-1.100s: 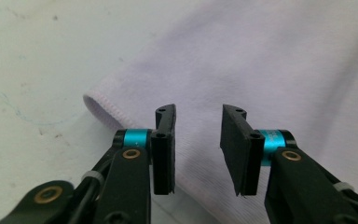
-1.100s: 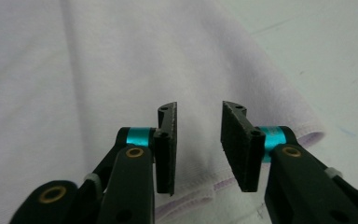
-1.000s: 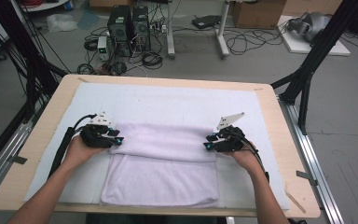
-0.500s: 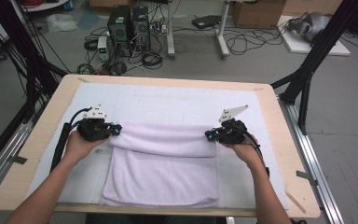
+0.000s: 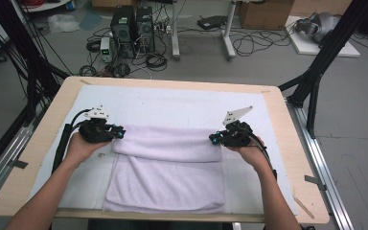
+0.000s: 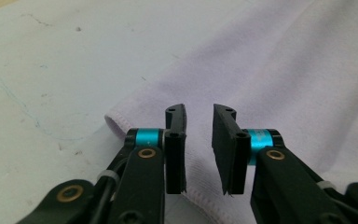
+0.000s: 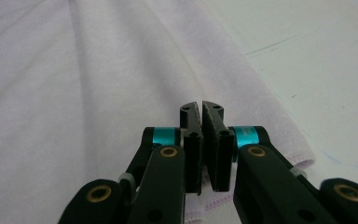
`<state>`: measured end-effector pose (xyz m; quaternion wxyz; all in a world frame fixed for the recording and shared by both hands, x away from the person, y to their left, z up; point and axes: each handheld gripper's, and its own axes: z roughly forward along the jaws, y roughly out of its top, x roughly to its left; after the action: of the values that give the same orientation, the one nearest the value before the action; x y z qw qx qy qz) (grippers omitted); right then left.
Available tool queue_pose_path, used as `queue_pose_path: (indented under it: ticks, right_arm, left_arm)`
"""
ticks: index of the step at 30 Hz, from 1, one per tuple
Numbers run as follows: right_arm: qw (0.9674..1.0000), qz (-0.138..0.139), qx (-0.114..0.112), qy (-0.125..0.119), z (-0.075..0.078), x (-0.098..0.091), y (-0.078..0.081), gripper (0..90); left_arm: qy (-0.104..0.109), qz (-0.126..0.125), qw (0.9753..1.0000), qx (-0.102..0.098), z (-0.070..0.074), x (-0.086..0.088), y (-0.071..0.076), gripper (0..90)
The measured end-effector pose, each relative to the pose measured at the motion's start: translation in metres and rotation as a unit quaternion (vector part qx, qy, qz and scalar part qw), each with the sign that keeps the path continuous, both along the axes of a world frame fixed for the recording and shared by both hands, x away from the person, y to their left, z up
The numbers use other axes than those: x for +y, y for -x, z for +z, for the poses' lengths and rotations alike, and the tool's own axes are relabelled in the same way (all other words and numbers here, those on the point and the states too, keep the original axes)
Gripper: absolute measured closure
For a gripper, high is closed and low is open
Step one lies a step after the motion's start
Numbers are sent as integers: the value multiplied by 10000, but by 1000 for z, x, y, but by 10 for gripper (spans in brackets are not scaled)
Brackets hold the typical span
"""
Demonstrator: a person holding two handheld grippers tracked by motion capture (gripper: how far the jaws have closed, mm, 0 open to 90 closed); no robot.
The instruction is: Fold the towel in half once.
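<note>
Towel (image 5: 167,167) lying partly folded near the surface's (image 5: 43,143) front edge.
Left claw (image 6: 199,140) is hovering over the fold's left end, its jaws having just been opening narrowly with nothing gripped; right claw (image 7: 201,140) is pinching shut at the right end.

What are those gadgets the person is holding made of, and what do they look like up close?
Each claw has two flat black jaws on black linkage arms with brass-coloured pins and turquoise bands. A grey triangular plate sits on top, and a black cable trails back along the forearm. No sleeves show.
</note>
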<state>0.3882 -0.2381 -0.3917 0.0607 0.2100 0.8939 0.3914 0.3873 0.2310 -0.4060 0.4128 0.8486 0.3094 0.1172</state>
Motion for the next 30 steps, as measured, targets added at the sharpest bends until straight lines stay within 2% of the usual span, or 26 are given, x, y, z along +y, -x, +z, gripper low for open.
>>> queue_pose_path:
  ticks: [3, 6, 7, 8, 9, 11, 15, 19, 23, 25, 26, 27, 28, 29, 30]
  right_arm:
    - [10000, -40, 14, -2, 0, -1, -1, 867]
    - [10000, -43, -5, -28, 0, -2, -1, 867]
    - [10000, -43, 2, -44, 0, -2, -1, 867]
    - [10000, -45, 15, -29, 0, -2, -2, 866]
    - [10000, -45, -12, -4, 0, -2, -2, 866]
    - [10000, -54, -6, -14, 1, -2, -3, 866]
    - [9999, -104, -33, -37, 4, -5, -4, 866]
    - [9997, -175, -105, -119, 11, -7, -5, 866]
    - [9999, -152, 0, -56, 12, -6, -8, 866]
    - [9998, -170, 71, 6, 14, -7, -16, 867]
    - [9998, -218, 4, 36, 16, -7, -20, 868]
    - [9992, -383, -110, 64, 22, -9, -28, 869]
    - [9973, -666, -314, 43, 29, -11, -40, 867]
    - [9909, -1197, -608, -52, 38, -13, -54, 823]
    - [9851, -1552, -738, -105, 41, -14, -62, 785]
  left_arm:
    - [-243, -81, 9996, 151, -9, -7, -3, 787]
    - [-397, -101, 9991, 142, -14, -12, -5, 741]
    - [-429, -116, 9989, 145, -16, -14, -5, 760]
    - [-486, -160, 9986, 120, -16, -14, -5, 842]
    - [-478, -191, 9985, 174, -17, -14, -5, 868]
    - [-479, -150, 9987, 97, -15, -14, -4, 881]
    - [-213, 43, 9996, -182, -1, -7, -2, 885]
    - [-45, 172, 9991, -382, 11, -5, -3, 886]
    - [-90, 181, 9987, -460, 15, -11, -7, 886]
    - [-136, 339, 9976, -589, 18, -13, -15, 886]
    - [-131, 530, 9955, -778, 22, -15, -23, 886]
    - [-64, 832, 9919, -956, 29, -16, -34, 886]
    - [36, 1278, 9847, -1184, 37, -20, -49, 883]
    - [-84, 1602, 9776, -1362, 41, -25, -56, 854]
    - [-276, 1948, 9702, -1411, 43, -30, -67, 760]
